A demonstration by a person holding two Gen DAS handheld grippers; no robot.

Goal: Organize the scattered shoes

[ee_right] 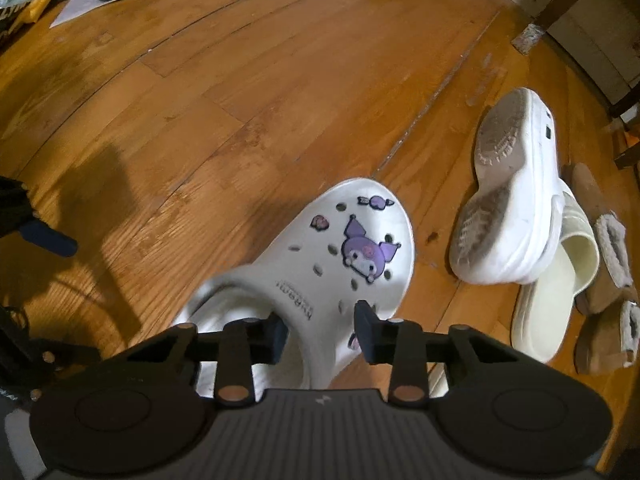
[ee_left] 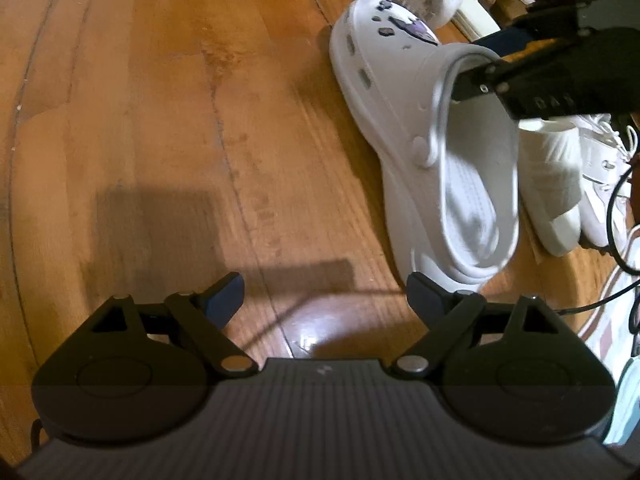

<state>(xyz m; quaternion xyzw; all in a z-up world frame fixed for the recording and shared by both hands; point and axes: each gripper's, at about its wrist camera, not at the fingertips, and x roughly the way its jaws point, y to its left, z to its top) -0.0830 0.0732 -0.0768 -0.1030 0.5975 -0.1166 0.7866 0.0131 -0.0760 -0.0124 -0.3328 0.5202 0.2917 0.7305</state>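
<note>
Right claw (ee_right: 322, 334) narrowed astride white clog (ee_right: 320, 264) upper, contact unclear; left claw (ee_left: 324, 300) wide over floor (ee_left: 160, 120).

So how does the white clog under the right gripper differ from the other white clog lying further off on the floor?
The near clog sits upright, sole down; the far clog is flipped, its worn, dirty tread facing up. The near clog shows purple character charms on top; none show on the far clog. The right gripper straddles the near clog's upper edge; the far clog lies untouched, leaning on a cream slide. Both are white, chunky-soled clogs, likely a pair.
</note>
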